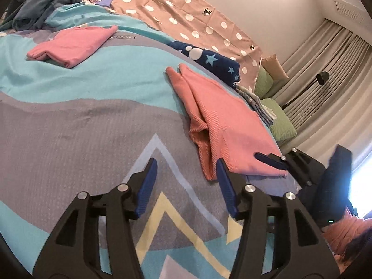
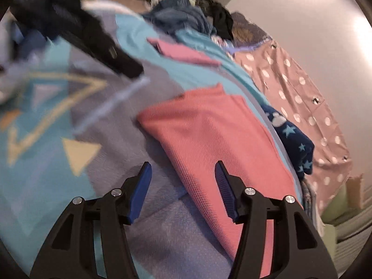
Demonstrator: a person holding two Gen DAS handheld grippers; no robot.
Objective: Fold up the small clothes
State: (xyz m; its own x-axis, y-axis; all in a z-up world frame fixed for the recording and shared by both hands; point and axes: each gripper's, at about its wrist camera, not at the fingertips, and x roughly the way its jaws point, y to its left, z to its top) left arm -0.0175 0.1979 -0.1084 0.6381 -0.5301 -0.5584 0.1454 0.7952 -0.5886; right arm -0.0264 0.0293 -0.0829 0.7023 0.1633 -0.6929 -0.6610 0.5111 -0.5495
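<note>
A salmon garment (image 1: 223,125), folded lengthwise, lies flat on the patterned bedspread (image 1: 81,116). My left gripper (image 1: 186,165) stands open just in front of the garment's near corner, with only bedspread between its fingers. In the left wrist view, one finger (image 1: 269,160) of my right gripper rests over the garment's near right corner. My right gripper (image 2: 183,166) is open above the near end of the salmon garment (image 2: 209,127), whose edge runs between the fingers; the pads do not press on it. A folded pink garment (image 1: 72,44) lies farther back.
A navy star-print cloth (image 1: 214,60) lies just behind the salmon garment, beside a brown polka-dot sheet (image 1: 186,16). A heap of teal and dark clothes (image 1: 44,0) sits at the far end. Green cushions (image 1: 279,121), a lamp (image 1: 323,78) and curtains are off the bed's right side.
</note>
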